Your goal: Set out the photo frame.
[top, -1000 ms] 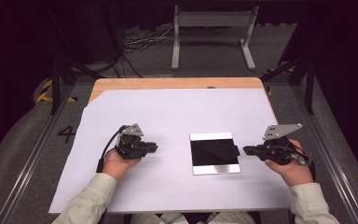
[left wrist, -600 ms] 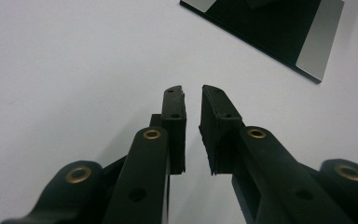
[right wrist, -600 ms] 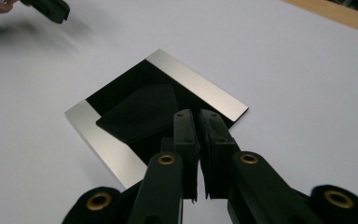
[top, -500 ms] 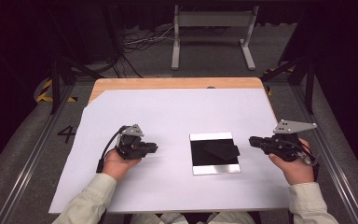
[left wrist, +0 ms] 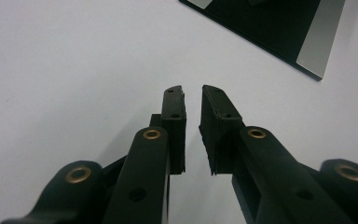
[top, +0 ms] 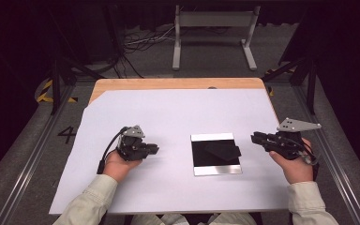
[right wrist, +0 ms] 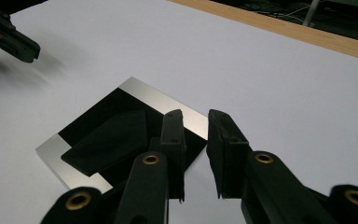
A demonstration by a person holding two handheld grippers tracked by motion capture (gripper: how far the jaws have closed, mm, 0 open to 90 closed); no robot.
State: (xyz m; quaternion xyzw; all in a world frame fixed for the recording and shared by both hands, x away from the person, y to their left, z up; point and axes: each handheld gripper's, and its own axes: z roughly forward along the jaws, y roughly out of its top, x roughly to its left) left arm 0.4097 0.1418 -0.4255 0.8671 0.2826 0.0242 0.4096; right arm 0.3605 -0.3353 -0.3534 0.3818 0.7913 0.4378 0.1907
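Black flat piece point(top: 222, 151) lies on the black-and-silver plate point(top: 215, 153), toward the plate's right half, slightly skewed to its edges; in the right gripper view the same piece point(right wrist: 107, 142) rests flat on the plate point(right wrist: 142, 95), touched by nothing

Plate: square, dark middle, bright silver strips along near and far edges; sits on the white sheet point(top: 168, 117) covering the table

Right gripper point(top: 255, 137) held in a hand point(top: 295, 164) just right of the plate, jaws pointing at it, apart from it. Jaws have just been opening; a narrow gap stands between the pads, nothing in it. In its own view the fingertips point(right wrist: 193, 116) hover at the plate's near corner

Left gripper point(top: 154, 149) in the other hand point(top: 119, 164), left of the plate, well apart, jaws pointing toward it. Pads parted by a slim gap point(left wrist: 191, 91), empty; plate corner point(left wrist: 317, 42) shows beyond

Past the sheet's far edge, farther from the plate, a wooden table edge point(top: 168, 83); beyond that, a metal stand point(top: 213, 28) on the floor
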